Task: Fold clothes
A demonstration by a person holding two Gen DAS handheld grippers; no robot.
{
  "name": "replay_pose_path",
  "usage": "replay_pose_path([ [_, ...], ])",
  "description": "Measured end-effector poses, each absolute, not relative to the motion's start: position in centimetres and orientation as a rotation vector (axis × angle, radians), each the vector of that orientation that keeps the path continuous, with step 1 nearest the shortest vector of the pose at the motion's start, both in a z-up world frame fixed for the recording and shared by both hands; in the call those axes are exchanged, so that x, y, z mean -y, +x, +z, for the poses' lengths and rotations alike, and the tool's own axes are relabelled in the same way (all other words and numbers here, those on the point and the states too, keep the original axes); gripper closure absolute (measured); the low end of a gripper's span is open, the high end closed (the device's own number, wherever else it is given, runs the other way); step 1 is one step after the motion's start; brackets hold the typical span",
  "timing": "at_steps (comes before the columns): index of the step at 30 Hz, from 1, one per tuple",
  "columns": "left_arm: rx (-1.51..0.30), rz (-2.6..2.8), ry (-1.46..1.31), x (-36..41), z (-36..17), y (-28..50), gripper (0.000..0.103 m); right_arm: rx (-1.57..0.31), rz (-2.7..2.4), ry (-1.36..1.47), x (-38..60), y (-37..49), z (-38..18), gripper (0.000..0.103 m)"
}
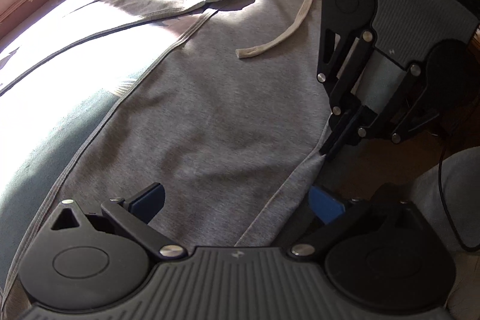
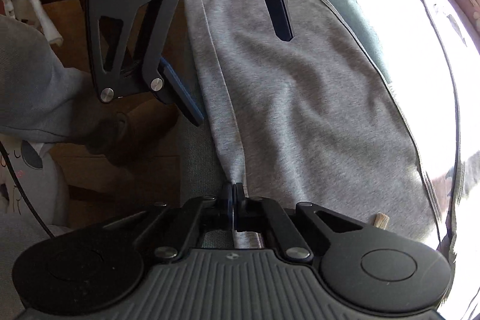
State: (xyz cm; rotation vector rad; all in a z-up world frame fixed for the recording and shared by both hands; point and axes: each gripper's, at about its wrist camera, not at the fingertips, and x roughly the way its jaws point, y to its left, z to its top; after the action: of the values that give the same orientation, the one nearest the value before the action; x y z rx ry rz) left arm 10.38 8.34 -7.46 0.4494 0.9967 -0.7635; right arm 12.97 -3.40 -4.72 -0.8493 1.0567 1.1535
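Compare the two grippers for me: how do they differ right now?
1. The right gripper is shut, pinching the edge of the grey pants; the left gripper is open.
2. The right grips the fabric; the left straddles the same edge without pressing on it, one finger over the cloth, the other off it.
Both point down at the pants' near edge.

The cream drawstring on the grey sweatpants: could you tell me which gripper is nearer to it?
Right. The right gripper pinches the sweatpants' side edge below the drawstring; the left gripper stands open further down the leg.
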Motion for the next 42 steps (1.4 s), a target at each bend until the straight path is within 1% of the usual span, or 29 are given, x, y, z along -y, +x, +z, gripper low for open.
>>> replay_pose_path([
  [2, -1.004, -0.750, 0.450, -8.5, -7.7, 10.4, 0.001, -1.097, 1.131, -0.799, 3.6, 13.4, -4.7, 0.100],
  [3, -1.000, -0.744, 0.449, -8.6, -7.6, 10.4, 0.001, -1.117, 1.120, -0.774, 3.8, 13.5, -4.8, 0.094],
  [4, -0.991, -0.728, 0.448, -8.6, -7.5, 10.5, 0.001, -1.136, 1.108, -0.748, 3.9, 13.7, -4.8, 0.093],
  [6, -0.981, -0.697, 0.437, -8.8, -7.5, 10.8, 0.001, -1.162, 1.070, -0.676, 4.2, 14.2, -4.3, 0.083],
  [8, -0.982, -0.663, 0.423, -8.9, -7.7, 11.3, 0.001, -1.174, 1.002, -0.588, 4.7, 15.0, -3.6, 0.075],
  [10, -0.997, -0.613, 0.444, -9.0, -8.3, 11.7, 0.001, -1.188, 0.878, -0.507, 5.8, 15.6, -3.0, 0.074],
  [11, -1.011, -0.596, 0.458, -9.2, -8.7, 11.8, 0.001, -1.194, 0.804, -0.478, 6.5, 16.0, -2.8, 0.071],
  [14, -1.044, -0.547, 0.461, -10.7, -9.5, 11.7, 0.001, -1.223, 0.571, -0.377, 9.4, 16.8, -2.7, 0.064],
  [17, -1.145, -0.467, 0.345, -13.6, -9.8, 12.2, 0.000, -1.289, 0.355, -0.275, 12.6, 17.1, -4.0, 0.063],
  [18, -1.164, -0.437, 0.319, -14.5, -9.8, 12.2, 0.000, -1.319, 0.291, -0.213, 13.8, 17.2, -4.8, 0.060],
  [19, -1.169, -0.414, 0.333, -15.0, -9.7, 12.2, 0.000, -1.364, 0.259, -0.126, 14.8, 17.2, -5.8, 0.059],
  [20, -1.176, -0.402, 0.355, -15.4, -9.5, 12.1, 0.000, -1.359, 0.252, -0.064, 15.0, 16.9, -6.1, 0.046],
  [21, -1.186, -0.387, 0.390, -15.8, -9.2, 12.0, 0.000, -1.362, 0.279, -0.034, 14.5, 16.8, -6.1, 0.036],
  [22, -1.196, -0.370, 0.429, -15.9, -8.9, 12.1, 0.000, -1.379, 0.322, -0.034, 13.6, 16.6, -6.0, 0.031],
  [23, -1.206, -0.353, 0.468, -16.0, -8.7, 12.1, 0.000, -1.388, 0.366, -0.044, 12.8, 16.5, -5.9, 0.028],
  [26, -1.154, -0.366, 0.557, -15.5, -7.2, 12.2, 0.002, -1.366, 0.463, -0.074, 11.3, 15.7, -4.6, 0.030],
  [29, -1.096, -0.419, 0.557, -14.1, -6.1, 13.0, 0.002, -1.299, 0.363, -0.079, 12.9, 16.2, -3.1, 0.030],
  [36, -1.021, -0.534, 0.485, -9.3, -6.8, 15.3, 0.002, -1.237, 0.010, -0.128, 20.8, 19.8, -4.6, 0.030],
  [38, -1.051, -0.535, 0.472, -9.2, -7.6, 15.6, 0.002, -1.252, -0.003, -0.111, 21.5, 19.9, -5.7, 0.029],
  [40, -1.109, -0.505, 0.458, -9.7, -8.8, 15.9, 0.000, -1.255, -0.021, -0.061, 21.9, 19.6, -6.6, 0.023],
  [42, -1.169, -0.439, 0.344, -12.2, -9.1, 16.3, 0.000, -1.263, -0.031, -0.014, 22.3, 19.3, -6.9, 0.011],
])
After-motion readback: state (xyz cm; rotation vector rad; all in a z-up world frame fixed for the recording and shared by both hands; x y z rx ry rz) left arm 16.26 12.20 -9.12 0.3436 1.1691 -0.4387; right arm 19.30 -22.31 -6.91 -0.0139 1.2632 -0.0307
